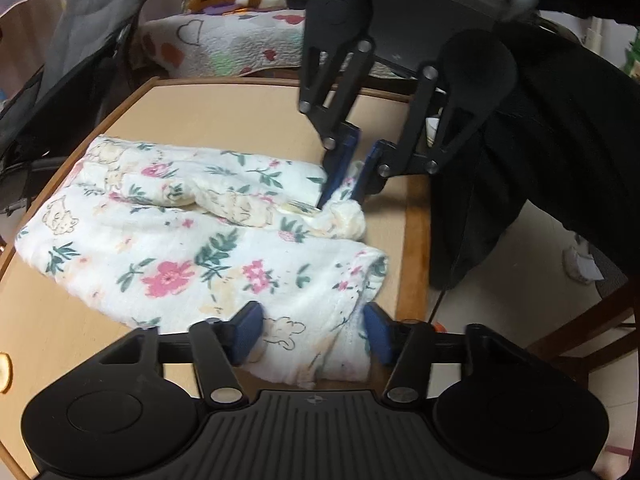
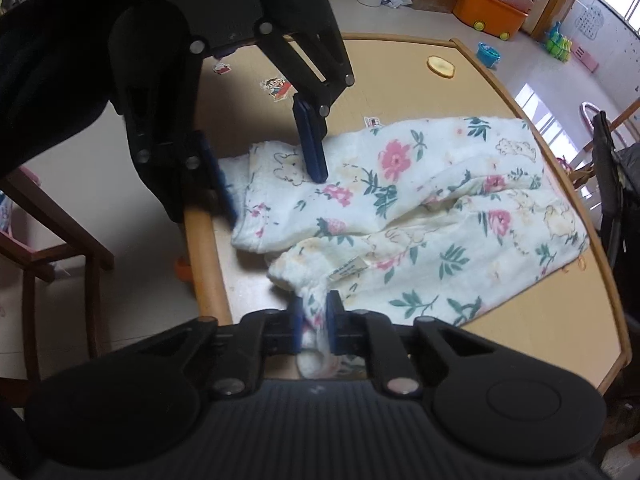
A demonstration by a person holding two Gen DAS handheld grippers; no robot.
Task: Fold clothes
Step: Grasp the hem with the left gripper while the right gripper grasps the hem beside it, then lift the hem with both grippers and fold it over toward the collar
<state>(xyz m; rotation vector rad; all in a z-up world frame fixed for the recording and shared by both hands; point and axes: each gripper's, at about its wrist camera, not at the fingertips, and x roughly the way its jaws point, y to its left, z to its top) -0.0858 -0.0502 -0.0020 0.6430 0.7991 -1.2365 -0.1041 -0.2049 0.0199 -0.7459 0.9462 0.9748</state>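
A white floral garment (image 1: 180, 240) with bear prints lies spread on a light wooden table (image 1: 224, 112); it also shows in the right wrist view (image 2: 440, 216). My left gripper (image 1: 314, 336) is open, its blue pads on either side of one garment corner near the table's edge. My right gripper (image 2: 314, 326) is shut on a bunched corner of the garment next to a sewn label. In the left wrist view the right gripper (image 1: 348, 178) pinches that corner. In the right wrist view the left gripper (image 2: 272, 184) stands over the other corner with jaws apart.
The table (image 2: 400, 80) carries stickers (image 2: 276, 88) and a small wooden disc (image 2: 561, 66). A wooden chair (image 2: 52, 240) stands at the table's edge. A quilted blanket (image 1: 224, 44) and dark bags (image 1: 80, 64) lie beyond the far side. An orange bin (image 2: 492, 12) and toys sit on the floor.
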